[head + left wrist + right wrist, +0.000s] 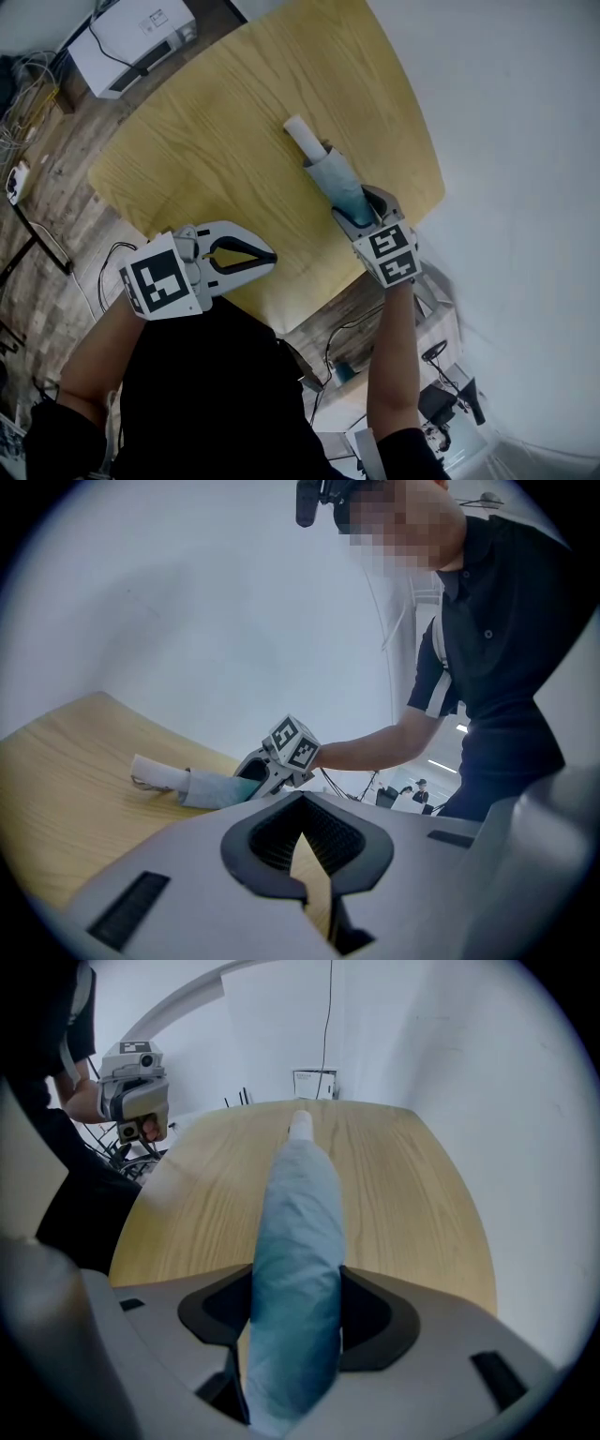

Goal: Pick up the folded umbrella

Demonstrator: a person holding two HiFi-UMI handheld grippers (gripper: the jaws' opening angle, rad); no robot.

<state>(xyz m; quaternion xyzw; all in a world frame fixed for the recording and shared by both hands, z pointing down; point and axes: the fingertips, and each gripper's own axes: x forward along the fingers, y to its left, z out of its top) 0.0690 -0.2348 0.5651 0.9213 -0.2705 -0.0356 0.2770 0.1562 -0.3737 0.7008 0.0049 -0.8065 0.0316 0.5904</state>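
Note:
The folded umbrella (333,173), pale blue-grey with a white handle end, lies on the round wooden table (216,141) near its right edge. My right gripper (361,211) points steeply down over the umbrella's near end. In the right gripper view the umbrella (300,1213) fills the gap between the jaws of my right gripper (295,1312), and both pads touch its fabric. My left gripper (272,255) hovers level at the table's near edge, shut and holding nothing. From the left gripper view the umbrella (211,787) lies flat, with the right gripper (258,772) on its end.
A white box-shaped device (131,42) sits on the wood floor beyond the table's far left. Cables (23,94) trail along the left. A chair base and more cables (436,361) lie below the table's near right edge.

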